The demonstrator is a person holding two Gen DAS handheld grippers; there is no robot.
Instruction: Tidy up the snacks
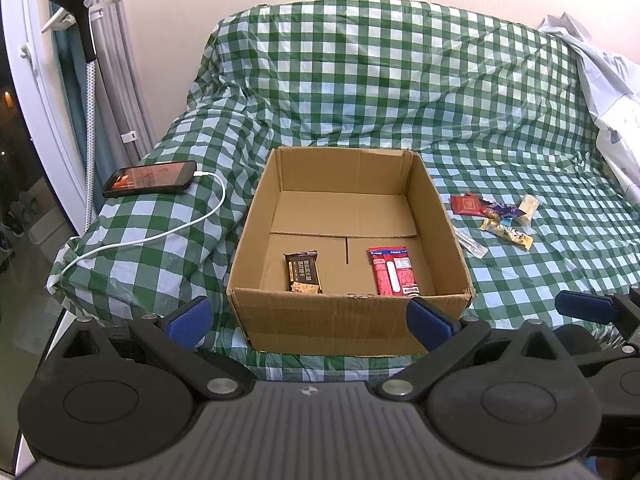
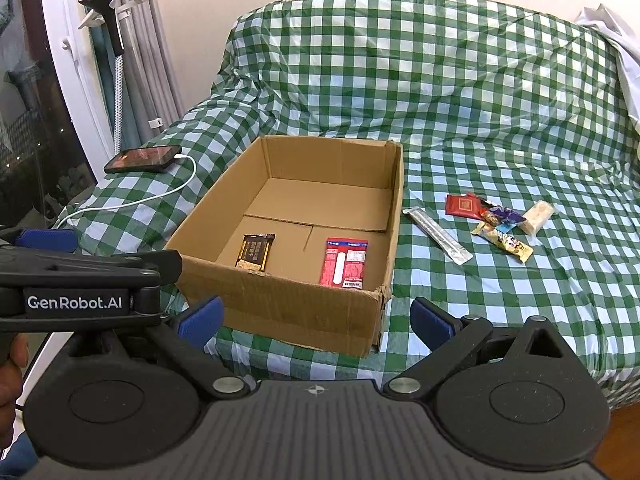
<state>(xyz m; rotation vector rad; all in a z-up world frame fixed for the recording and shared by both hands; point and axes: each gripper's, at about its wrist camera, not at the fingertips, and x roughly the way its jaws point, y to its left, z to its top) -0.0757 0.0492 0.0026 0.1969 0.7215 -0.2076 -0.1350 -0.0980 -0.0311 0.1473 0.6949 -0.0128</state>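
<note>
- Cardboard box (image 1: pixel 352 312), seen from the left wrist camera, sat open-topped on a green-and-white checked cloth (image 1: pixel 360 80) draped over a sofa.
- Held two snacks on its floor near the front wall: dark brown bar (image 1: pixel 303 272) at left, red packet (image 1: pixel 394 270) at right, well apart from each other.
- Left gripper (image 1: pixel 310 318) hung low in front of the box's near wall, blue pads spread wide with nothing between them.
- Loose snack pile (image 1: pixel 494 216) lay on the cloth to the right of the box, outside it: a red sachet, a purple wrapper, a pale bar and a yellow-white bar, touching or overlapping.
- Clear thin stick pack (image 1: pixel 471 243) lay between the pile and the box's right wall.
- Black phone (image 1: pixel 150 179) rested on the cushion left of the box, white cable (image 1: pixel 160 236) plugged in and trailing toward the cushion's edge.
- One blue pad of the right gripper (image 1: pixel 588 306) showed at the right border.

- Box (image 2: pixel 304 312), from the right wrist camera, appeared angled, its torn near corner facing the lens.
- Showed the same brown bar (image 2: pixel 256 252) and red packet (image 2: pixel 345 262) inside, lying flat.
- Right gripper (image 2: pixel 316 320) hovered before that corner, pads parted wide and gripping nothing.
- Stick pack (image 2: pixel 438 234) lay just right of the box, with the snack pile (image 2: pixel 496 220) beyond it.
- Left gripper (image 2: pixel 48 240) crossed the left side, marked "GenRobot.AI".
- Phone (image 2: pixel 143 159) and cable (image 2: pixel 132 202) lay left of the box.
</note>
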